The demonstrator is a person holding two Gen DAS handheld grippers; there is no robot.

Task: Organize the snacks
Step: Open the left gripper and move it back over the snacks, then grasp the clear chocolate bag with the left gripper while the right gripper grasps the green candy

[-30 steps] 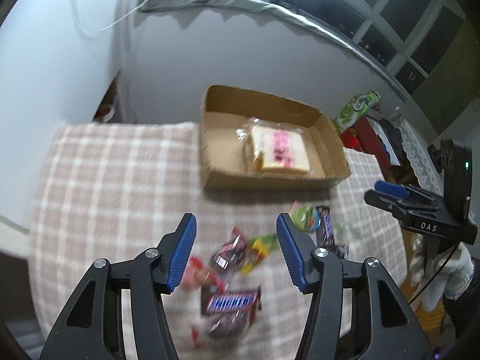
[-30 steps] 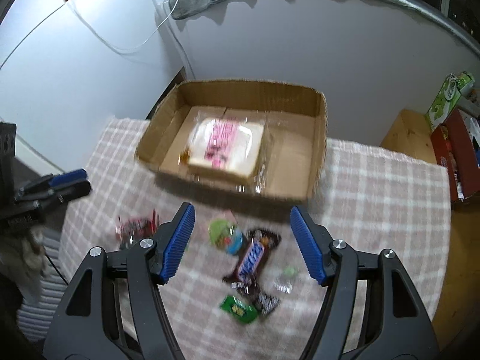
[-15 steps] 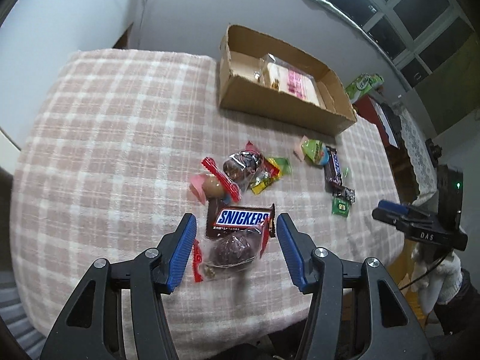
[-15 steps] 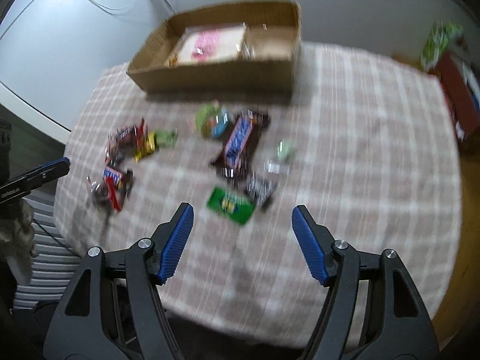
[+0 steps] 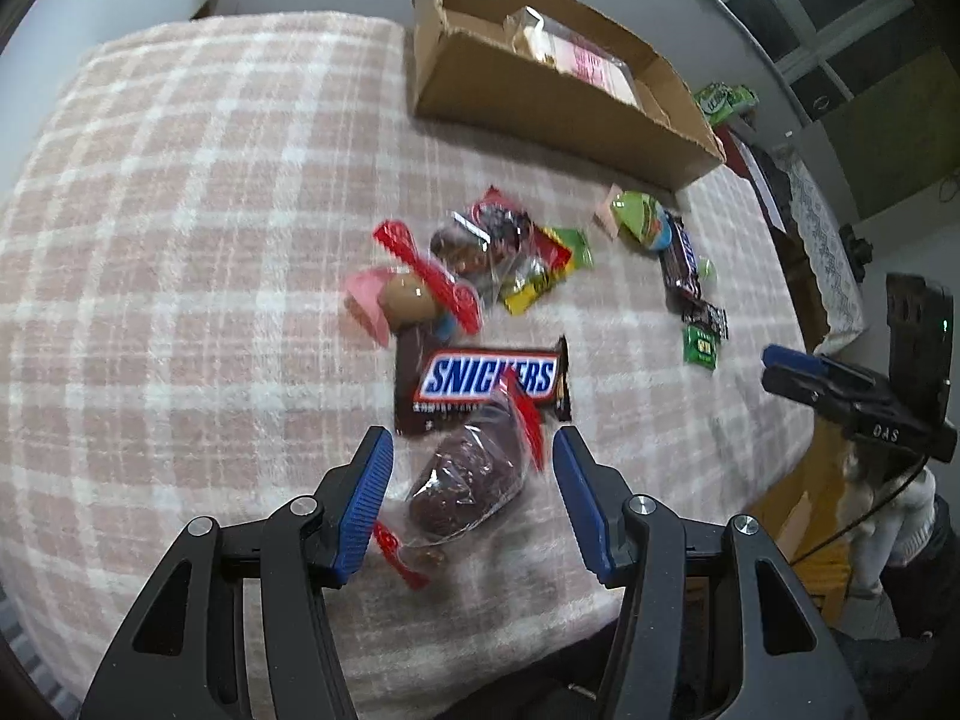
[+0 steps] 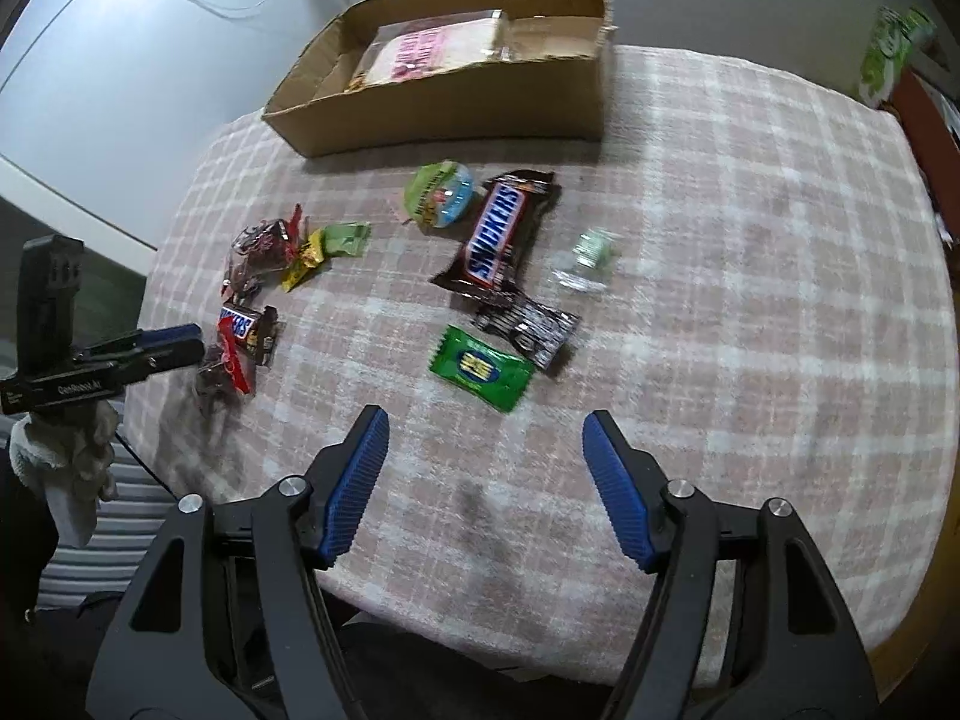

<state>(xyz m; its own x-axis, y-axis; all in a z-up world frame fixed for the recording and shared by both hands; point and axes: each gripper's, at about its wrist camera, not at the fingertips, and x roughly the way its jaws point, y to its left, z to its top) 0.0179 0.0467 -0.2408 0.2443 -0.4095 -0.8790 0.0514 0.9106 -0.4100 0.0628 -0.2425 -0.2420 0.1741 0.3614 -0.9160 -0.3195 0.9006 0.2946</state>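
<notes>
Left gripper (image 5: 471,495) spread, straddling a clear-wrapped chocolate pastry (image 5: 471,483) lying on the plaid tablecloth (image 5: 180,240); pads not touching it. Snickers bar (image 5: 486,378) just beyond it. Right gripper (image 6: 486,480) spread over bare cloth, jaws have just been closing, nothing between them. Green packet (image 6: 480,367) lies just ahead. Cardboard box (image 6: 456,102) at the far edge holds a pink-labelled bag (image 6: 429,51).
</notes>
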